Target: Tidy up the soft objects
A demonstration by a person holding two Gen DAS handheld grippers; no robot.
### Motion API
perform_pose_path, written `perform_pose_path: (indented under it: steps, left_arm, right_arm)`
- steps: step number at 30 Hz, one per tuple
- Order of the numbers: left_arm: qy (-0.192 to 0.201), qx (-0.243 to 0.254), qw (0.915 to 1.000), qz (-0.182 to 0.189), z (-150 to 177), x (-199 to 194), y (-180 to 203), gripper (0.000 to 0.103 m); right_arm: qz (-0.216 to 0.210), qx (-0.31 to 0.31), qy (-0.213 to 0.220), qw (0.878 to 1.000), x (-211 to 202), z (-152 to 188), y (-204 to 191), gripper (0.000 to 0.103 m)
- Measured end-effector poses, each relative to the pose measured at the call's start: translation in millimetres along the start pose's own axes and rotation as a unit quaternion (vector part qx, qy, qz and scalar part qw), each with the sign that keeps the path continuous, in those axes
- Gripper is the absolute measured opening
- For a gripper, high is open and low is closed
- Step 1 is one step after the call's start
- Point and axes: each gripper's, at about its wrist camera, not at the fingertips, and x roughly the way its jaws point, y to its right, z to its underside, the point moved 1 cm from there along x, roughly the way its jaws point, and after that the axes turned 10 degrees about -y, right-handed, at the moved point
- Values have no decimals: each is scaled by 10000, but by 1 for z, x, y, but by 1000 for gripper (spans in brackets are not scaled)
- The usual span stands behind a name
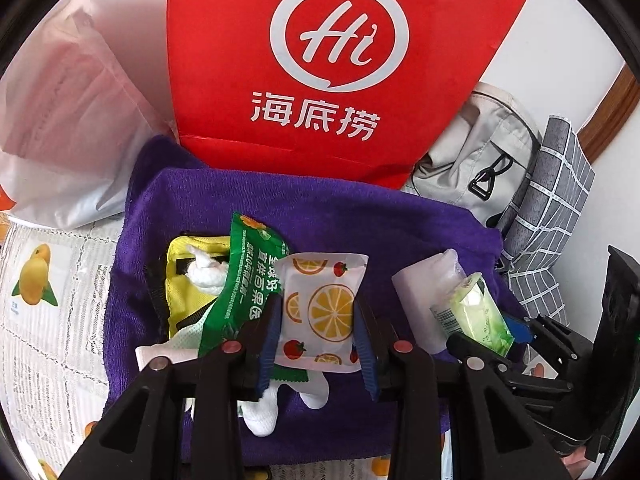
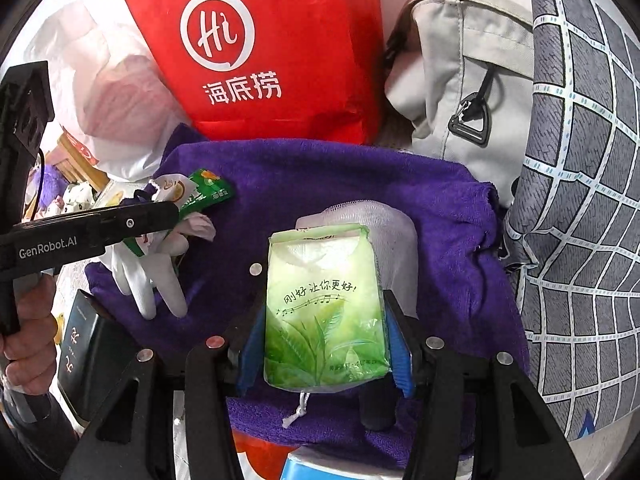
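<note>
The left gripper, low in the centre of the left wrist view, has its blue pads on either side of a small white sachet printed with orange slices and strawberries. The pads look to be touching its edges, so I read it as grasped, though lightly. The right gripper, bottom centre of the right wrist view, pinches a soft green-and-white tissue pack with a tea-leaf print between its blue pads, and the wrapper bulges between them.

Both packets sit over the folded purple terry towel that fills the middle of each frame. Left of the sachet lie a glossy green snack packet, a white knit glove and a yellow fabric pouch, overlapping one another. A white mesh-wrapped pad lies just behind the tissue pack. A red paper bag with a white logo stands at the top of both frames, a grey canvas backpack to its right.

The sachet is slick and held only by its edges, so a loose squeeze could let it slide out or twist as it is carried. It overlaps the green packet, which may be dragged along. The tissue pack could buckle and slip free if squeezed unevenly. The two grippers work close together over the towel and might bump if both move inward.
</note>
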Motion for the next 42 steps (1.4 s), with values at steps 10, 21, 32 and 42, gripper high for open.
perform_pose_path:
  steps: [10,21,32,42]
  left_arm:
    - [93,46,9999,21,-2,-8,-1,47]
    - [265,159,9994,123,0,-22,3,63]
    - [262,161,9994,-147,1,-24,5,70]
    - [348,337,9968,-635,17,-49,19,91]
  right_arm:
    - [177,-150,368,9991,-18,-1,-5,71]
    - [153,-1,489,9987,-27,-3,1,71]
    - [344,104,320,9988,-25,-4,0,71]
    - [443,405,657,9960,-67,6,1,80]
